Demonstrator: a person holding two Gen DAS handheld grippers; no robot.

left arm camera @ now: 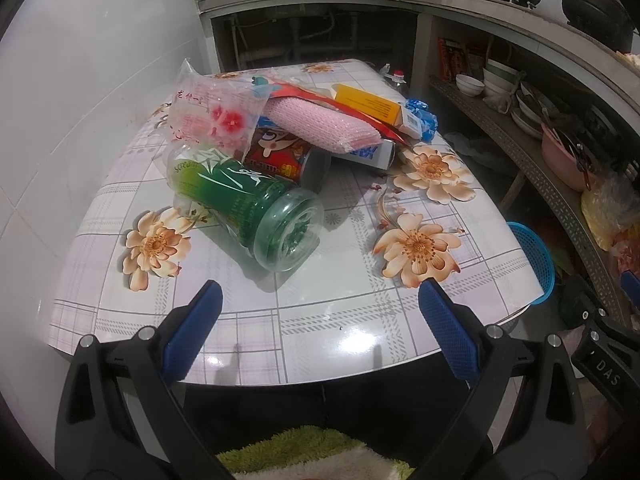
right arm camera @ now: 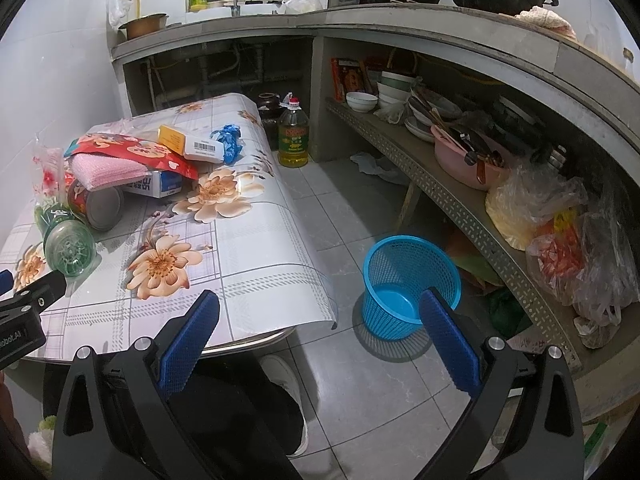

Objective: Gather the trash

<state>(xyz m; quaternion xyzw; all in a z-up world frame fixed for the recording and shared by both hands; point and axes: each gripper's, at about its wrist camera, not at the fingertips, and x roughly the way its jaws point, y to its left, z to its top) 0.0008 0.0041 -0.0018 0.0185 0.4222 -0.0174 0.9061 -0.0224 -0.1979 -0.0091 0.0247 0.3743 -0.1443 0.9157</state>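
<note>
The left gripper hangs over the near edge of the table, its blue-padded fingers spread wide with nothing between them. Just ahead of it lies a green plastic bottle on its side, base toward the camera. Behind the bottle the rest of the trash is heaped together: a red can on its side touching the bottle, a clear bag with pink flowers, a pink scrubbing pad resting on a white and blue box, a red wrapper, a yellow box and a crumpled blue wrapper at the far side.

The right gripper is held off the right corner of the table, above the tiled floor, its fingers likewise wide apart and empty. A blue mesh basket stands on the floor beside the table; it looks empty, though its far inner wall is hard to read. A bottle of cooking oil stands on the floor farther back.
</note>
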